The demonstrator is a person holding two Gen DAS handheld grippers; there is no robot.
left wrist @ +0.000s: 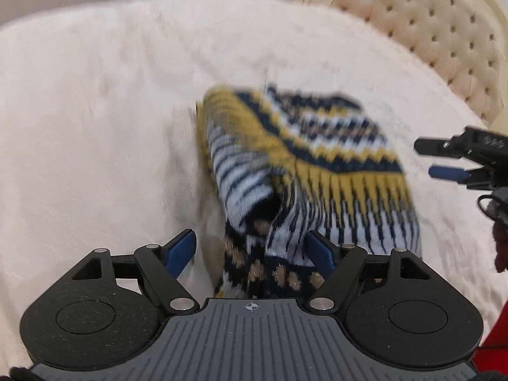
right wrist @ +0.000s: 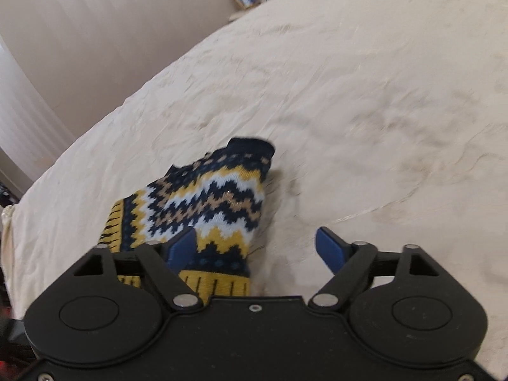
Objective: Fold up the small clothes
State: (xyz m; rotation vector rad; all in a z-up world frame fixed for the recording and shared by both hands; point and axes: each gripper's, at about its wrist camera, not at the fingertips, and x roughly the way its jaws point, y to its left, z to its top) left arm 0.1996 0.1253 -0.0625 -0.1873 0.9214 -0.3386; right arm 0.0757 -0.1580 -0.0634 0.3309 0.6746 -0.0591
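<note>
Our left tongs [left wrist: 250, 249] stand wide with the sweater [left wrist: 301, 158] loose between them, and our right tongs [right wrist: 257, 247] gape empty. It lies doubled on the bed [right wrist: 365, 95], so we judge one fold made, smoothing left.

You see a knitted garment [left wrist: 304, 158] with zigzag bands in navy, mustard yellow, white and tan, and navy dashes on white. The bedcover [left wrist: 95, 111] under it is plain cream. Your gripper pads [right wrist: 182, 249] are blue, on black arms.
</note>
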